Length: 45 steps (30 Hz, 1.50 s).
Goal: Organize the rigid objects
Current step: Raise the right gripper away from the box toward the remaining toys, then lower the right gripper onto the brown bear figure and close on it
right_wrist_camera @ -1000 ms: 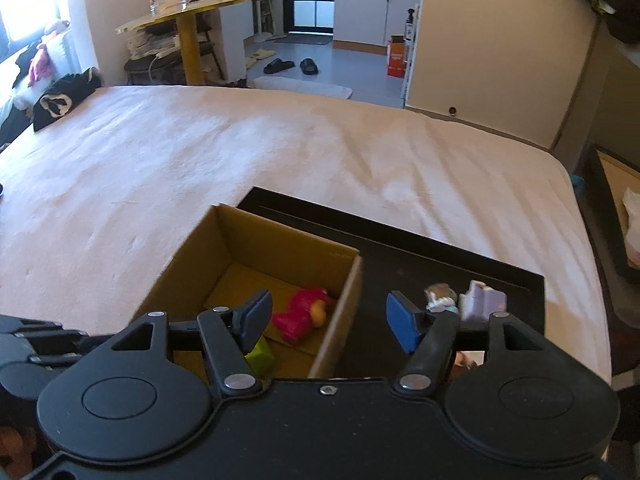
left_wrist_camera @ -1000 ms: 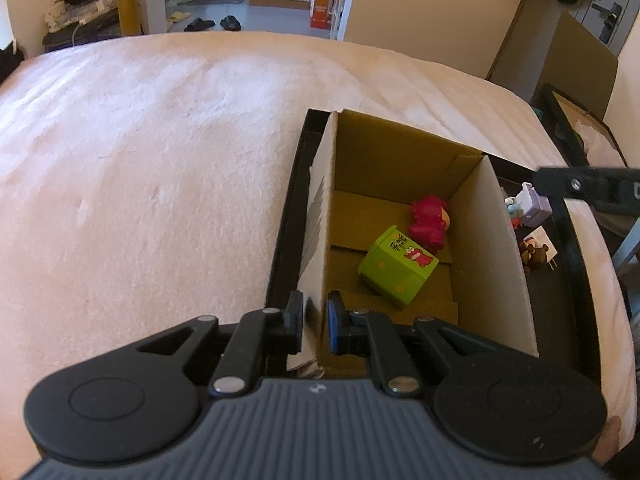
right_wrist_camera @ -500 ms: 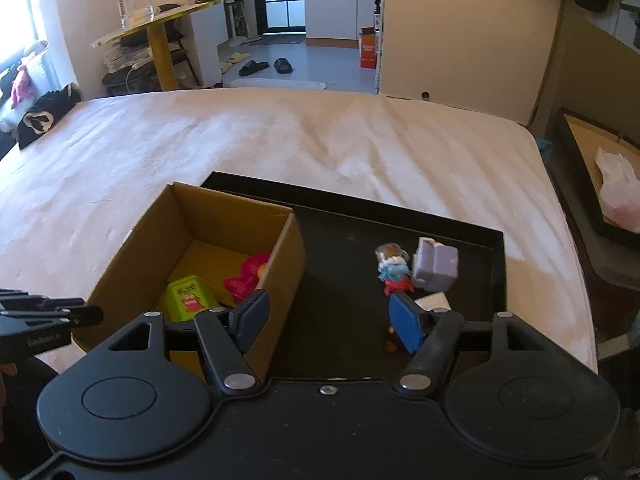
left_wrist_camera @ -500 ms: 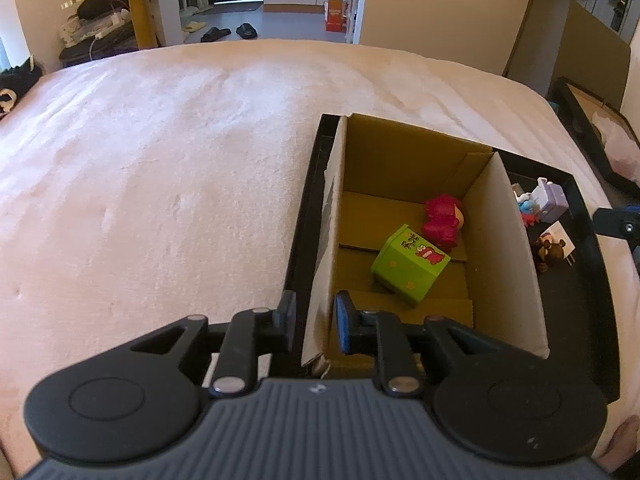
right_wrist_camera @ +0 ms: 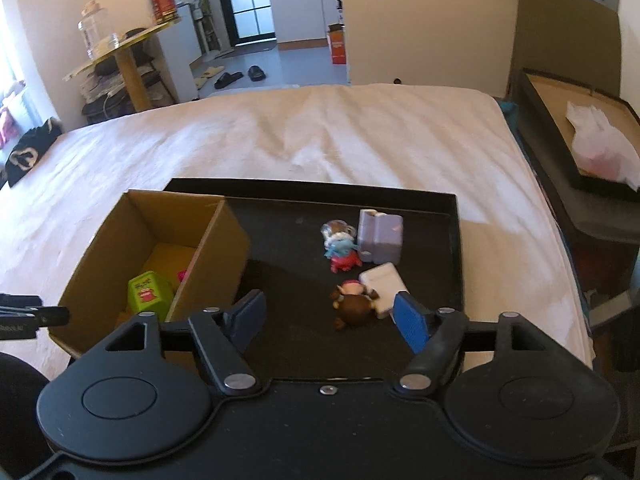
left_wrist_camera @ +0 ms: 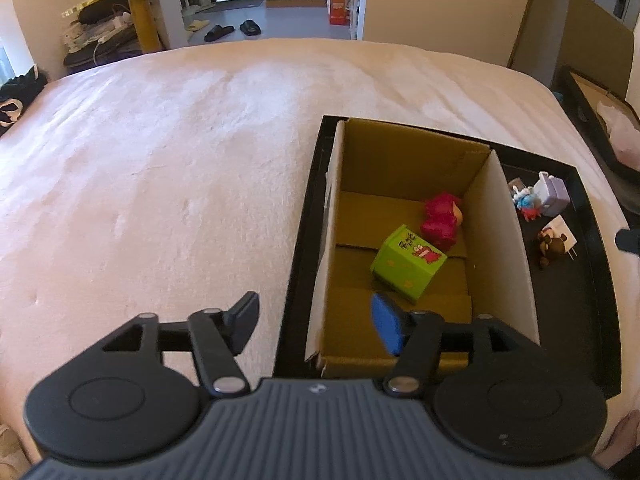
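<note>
A cardboard box (left_wrist_camera: 500,248) stands at the left of a black tray (left_wrist_camera: 576,304) on the bed. It holds a green cube (left_wrist_camera: 408,262) and a pink figure (left_wrist_camera: 440,220). On the tray floor lie a brown bear figure (right_wrist_camera: 354,306), a white card (right_wrist_camera: 384,284), a blue-and-red figure (right_wrist_camera: 340,250) and a lilac box (right_wrist_camera: 380,234). My left gripper (left_wrist_camera: 316,322) is open, astride the box's near-left wall. My right gripper (right_wrist_camera: 330,318) is open and empty, just in front of the brown bear figure. The box (right_wrist_camera: 160,248) and green cube (right_wrist_camera: 146,294) also show in the right wrist view.
The tray (right_wrist_camera: 456,248) sits near the bed's right edge on a cream blanket (left_wrist_camera: 160,160). A second black tray with a plastic bag (right_wrist_camera: 596,148) stands to the right off the bed. A yellow table (right_wrist_camera: 120,52) and slippers lie beyond the bed.
My left gripper has let go of the box's left wall and opened wide. My right gripper has moved right, from over the box to the figures on the tray floor.
</note>
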Each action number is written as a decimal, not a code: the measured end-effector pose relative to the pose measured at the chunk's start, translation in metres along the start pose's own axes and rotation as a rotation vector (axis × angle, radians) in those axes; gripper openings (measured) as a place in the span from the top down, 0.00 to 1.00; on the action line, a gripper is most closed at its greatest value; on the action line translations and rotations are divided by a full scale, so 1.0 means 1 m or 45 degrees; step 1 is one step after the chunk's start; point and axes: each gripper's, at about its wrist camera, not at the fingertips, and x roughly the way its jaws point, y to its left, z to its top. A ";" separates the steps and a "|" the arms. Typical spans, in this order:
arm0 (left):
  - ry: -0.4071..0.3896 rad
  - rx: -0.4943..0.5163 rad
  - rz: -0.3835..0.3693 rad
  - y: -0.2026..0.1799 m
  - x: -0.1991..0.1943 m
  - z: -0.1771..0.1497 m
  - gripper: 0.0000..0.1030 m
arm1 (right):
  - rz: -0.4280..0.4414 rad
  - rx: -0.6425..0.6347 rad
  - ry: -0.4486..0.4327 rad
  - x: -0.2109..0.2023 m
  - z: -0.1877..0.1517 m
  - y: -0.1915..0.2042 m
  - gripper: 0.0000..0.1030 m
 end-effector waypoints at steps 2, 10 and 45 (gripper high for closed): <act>0.006 0.000 0.014 0.000 0.000 0.001 0.34 | 0.003 0.022 0.011 0.003 -0.003 -0.007 0.29; 0.017 -0.007 0.056 -0.003 0.004 0.008 0.17 | 0.017 0.051 0.019 0.015 -0.005 -0.023 0.21; 0.067 -0.027 0.192 -0.022 0.033 0.026 0.14 | -0.007 -0.053 0.082 0.106 0.000 -0.019 0.33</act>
